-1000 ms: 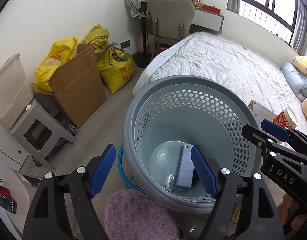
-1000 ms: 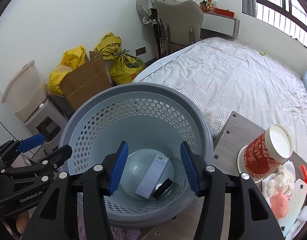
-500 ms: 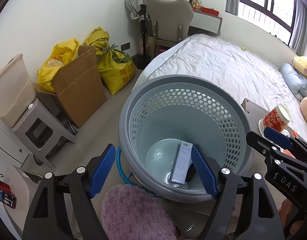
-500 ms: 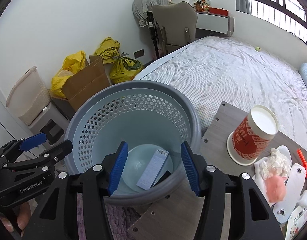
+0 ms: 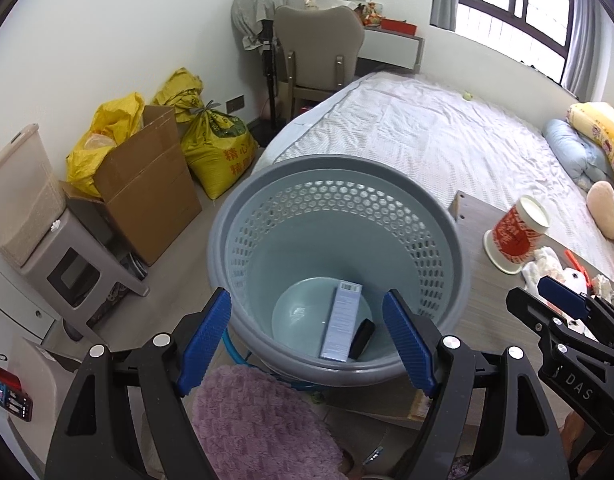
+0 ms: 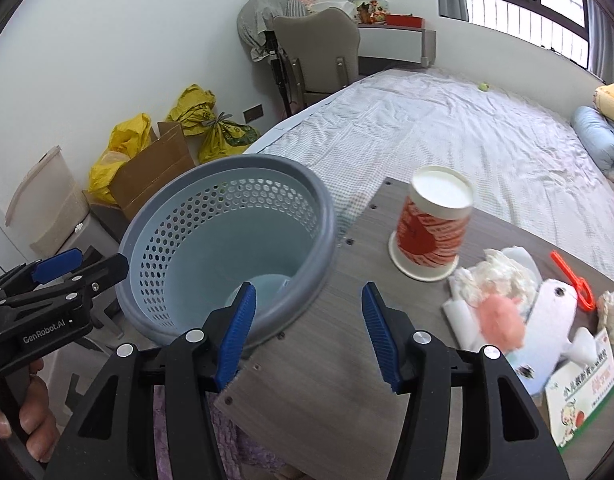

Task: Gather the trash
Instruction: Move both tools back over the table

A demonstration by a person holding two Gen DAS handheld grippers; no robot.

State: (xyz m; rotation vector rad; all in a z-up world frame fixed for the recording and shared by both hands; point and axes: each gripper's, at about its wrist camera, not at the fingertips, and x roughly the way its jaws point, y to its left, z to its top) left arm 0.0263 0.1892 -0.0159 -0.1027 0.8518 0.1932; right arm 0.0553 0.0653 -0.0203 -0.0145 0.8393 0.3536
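Your left wrist camera looks steeply down along its fingers into the grey perforated plastic basket (image 5: 339, 216), close above its rim. Your right wrist camera sits further right, angled down over the grey wood-grain table (image 6: 347, 360), with the basket at its left. Both views share the basket, the red-and-white paper cup (image 5: 517, 236), the bed with the pale checked sheet (image 6: 447, 136) and the yellow sacks (image 5: 219, 148) by the wall.

I see a grey basket (image 5: 227, 236) with a pale blue perforated inside, a red-and-white paper cup (image 6: 433, 230) on the grey wood-grain counter (image 6: 327, 376), yellow sacks (image 5: 219, 148), a brown cardboard box (image 5: 147, 184), and blue pads (image 6: 237, 336) on my black grippers.
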